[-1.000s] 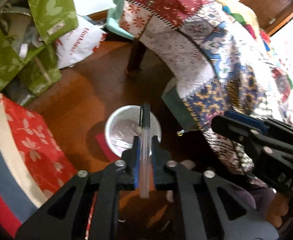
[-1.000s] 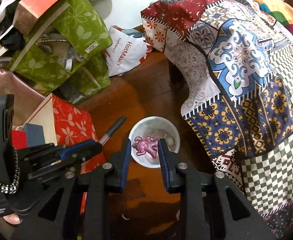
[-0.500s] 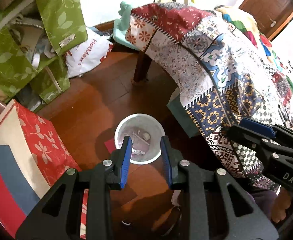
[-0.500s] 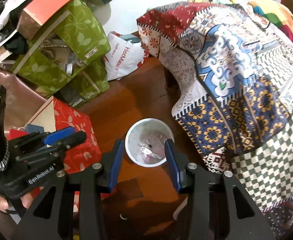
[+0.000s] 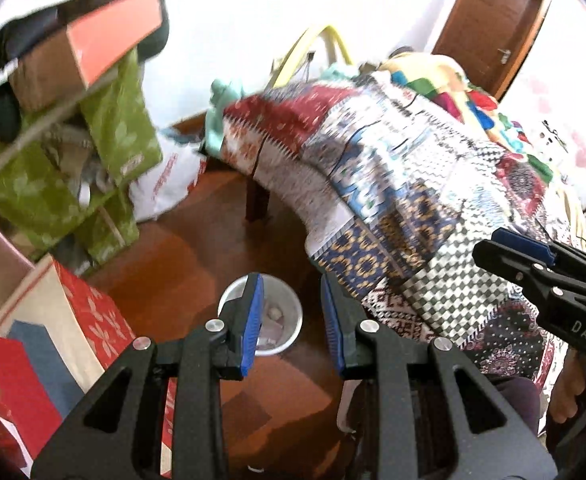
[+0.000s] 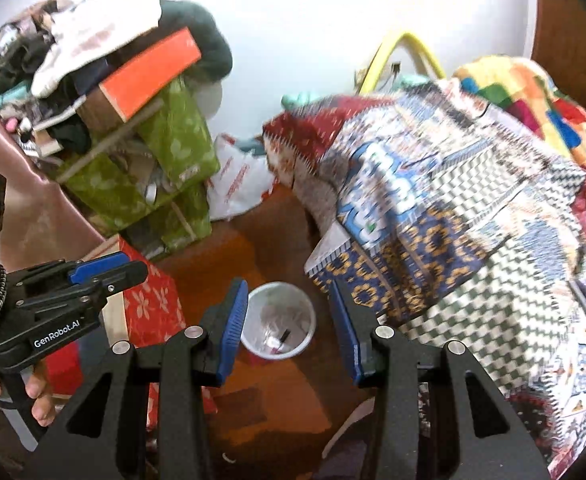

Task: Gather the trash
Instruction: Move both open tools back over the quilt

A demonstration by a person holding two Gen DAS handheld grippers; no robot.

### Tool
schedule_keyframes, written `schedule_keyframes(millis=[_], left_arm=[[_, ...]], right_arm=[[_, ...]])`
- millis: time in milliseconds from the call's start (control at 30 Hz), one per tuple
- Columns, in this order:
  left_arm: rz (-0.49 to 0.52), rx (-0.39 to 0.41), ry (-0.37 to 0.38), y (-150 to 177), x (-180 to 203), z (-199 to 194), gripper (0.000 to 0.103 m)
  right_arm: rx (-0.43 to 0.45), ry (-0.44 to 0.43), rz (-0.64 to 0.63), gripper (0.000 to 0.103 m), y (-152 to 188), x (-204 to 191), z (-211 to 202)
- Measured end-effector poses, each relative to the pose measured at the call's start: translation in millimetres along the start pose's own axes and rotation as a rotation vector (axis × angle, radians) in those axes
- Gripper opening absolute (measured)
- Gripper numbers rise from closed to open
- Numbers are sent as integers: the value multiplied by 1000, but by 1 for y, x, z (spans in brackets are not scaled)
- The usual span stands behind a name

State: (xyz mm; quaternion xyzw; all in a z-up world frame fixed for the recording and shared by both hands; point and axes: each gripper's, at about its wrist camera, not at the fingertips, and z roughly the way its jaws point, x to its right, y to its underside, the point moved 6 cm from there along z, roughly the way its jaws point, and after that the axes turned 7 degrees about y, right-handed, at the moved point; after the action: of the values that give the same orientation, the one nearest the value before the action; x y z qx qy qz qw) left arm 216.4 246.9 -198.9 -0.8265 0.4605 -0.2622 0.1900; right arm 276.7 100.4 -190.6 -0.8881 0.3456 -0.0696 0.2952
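Observation:
A small white waste bin (image 5: pixel 291 336) stands on the wooden floor below both grippers, and also shows in the right wrist view (image 6: pixel 307 312). It holds several bits of trash, among them a pen (image 6: pixel 281 337). My left gripper (image 5: pixel 291 322) is open and empty, high above the bin. My right gripper (image 6: pixel 289 330) is open and empty, also high above it. The right gripper shows at the right edge of the left wrist view (image 5: pixel 533 256), and the left gripper at the left of the right wrist view (image 6: pixel 97 272).
A table under a patchwork cloth (image 6: pixel 453 216) rises to the right of the bin. A red floral box (image 5: pixel 89 312) sits to its left. Green bags (image 6: pixel 165 168), a white plastic bag (image 6: pixel 237 184) and piled boxes and clothes line the back wall.
The left gripper let go of the pen and the right let go of a pink piece. Both opened and rose away from the bin, tilting up toward the room.

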Motion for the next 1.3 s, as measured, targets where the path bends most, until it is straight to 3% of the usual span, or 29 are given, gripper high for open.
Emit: schedule_keyframes(millis=[300,600,1000,1300], left_arm=[[118,80,54,-16,86,-30,29],[244,91,135,-34,188,-19,29],[351,-6,229,-45,304,55,32],[394,-93,269,-52,364,133,32]], right_arm=[[146,46,41,39,0,46,-69],[230,131,118,39,13,124,-121],[228,266,264,39,41,250,-137],[157,318,390,39,65,340,-109]])
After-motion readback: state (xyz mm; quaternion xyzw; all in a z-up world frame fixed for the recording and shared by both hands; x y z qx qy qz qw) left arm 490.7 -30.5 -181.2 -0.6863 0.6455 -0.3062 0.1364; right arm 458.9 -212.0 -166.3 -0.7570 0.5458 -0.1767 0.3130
